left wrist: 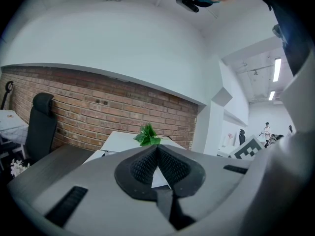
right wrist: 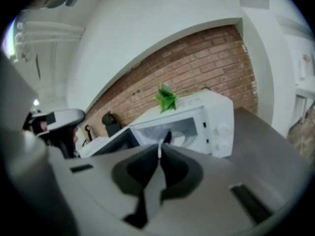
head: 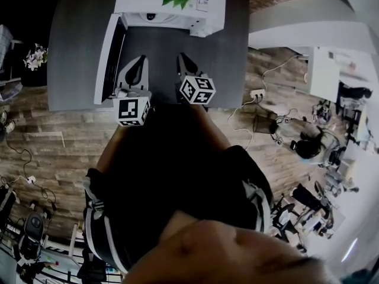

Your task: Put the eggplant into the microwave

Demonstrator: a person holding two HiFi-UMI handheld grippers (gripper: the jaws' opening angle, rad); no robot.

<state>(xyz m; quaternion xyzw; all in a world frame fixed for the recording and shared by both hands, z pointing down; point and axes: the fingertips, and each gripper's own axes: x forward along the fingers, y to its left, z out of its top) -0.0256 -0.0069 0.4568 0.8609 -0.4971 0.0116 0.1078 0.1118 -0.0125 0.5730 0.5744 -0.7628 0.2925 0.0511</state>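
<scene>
The left gripper has its jaws clenched tip to tip with nothing between them, and the right gripper is closed and empty too. Ahead of the right jaw tips the white microwave stands on the grey table, its door swung open to their left. In the cavity just past the tips lies a small dark shape with a green end, apparently the eggplant. Above and beyond, a green plant tops the microwave before a brick wall.

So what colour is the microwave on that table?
The microwave is white, with a green plant on top. The right gripper view shows it best.
</scene>
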